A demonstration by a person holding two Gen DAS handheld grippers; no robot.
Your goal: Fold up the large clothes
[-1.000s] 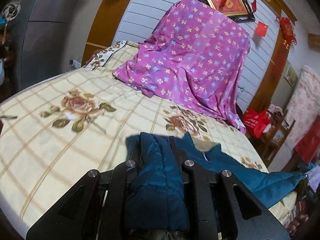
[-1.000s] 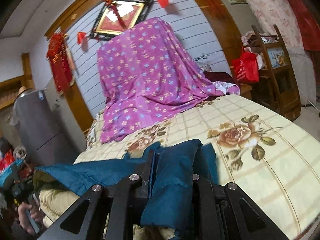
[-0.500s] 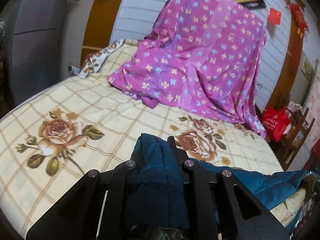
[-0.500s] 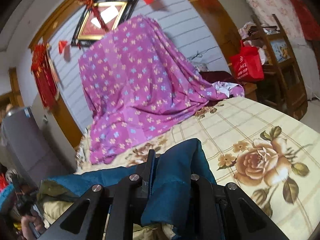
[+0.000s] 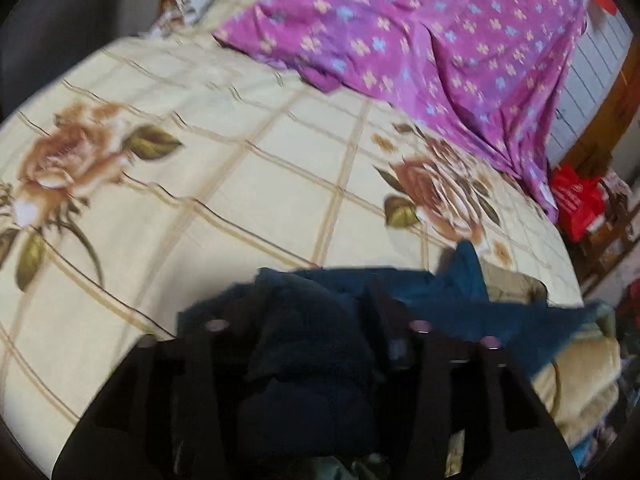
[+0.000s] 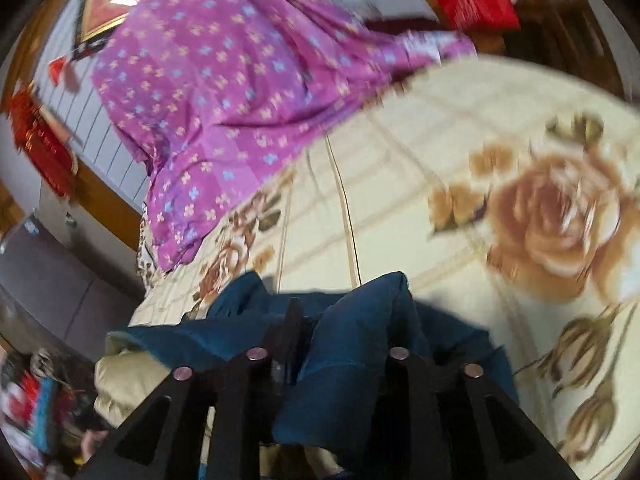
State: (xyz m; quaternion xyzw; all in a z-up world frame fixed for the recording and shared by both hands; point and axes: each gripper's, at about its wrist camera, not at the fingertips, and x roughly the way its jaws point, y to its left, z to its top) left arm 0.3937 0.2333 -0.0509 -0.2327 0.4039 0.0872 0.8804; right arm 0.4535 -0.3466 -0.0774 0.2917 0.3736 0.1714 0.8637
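Note:
A dark teal padded jacket lies bunched at the near edge of the bed, over the cream rose-print sheet. My left gripper points down at it. Its jaws are opening, and a thick fold of the jacket still sits between the spread fingers. The right wrist view shows the same jacket standing up as a fold between the fingers of my right gripper. Those jaws are opening too, and a dark gap shows beside the left finger. Both views are blurred.
A purple flowered cloth drapes over the head of the bed. A red bag and wooden furniture stand off the bed's side. A grey cabinet is on the other side. A cream quilt hangs off the near edge.
Both grippers have dropped toward the bed and tilted downward, carrying the jacket forward. Both pairs of jaws, earlier shut on jacket folds, now stand wider, the left far more.

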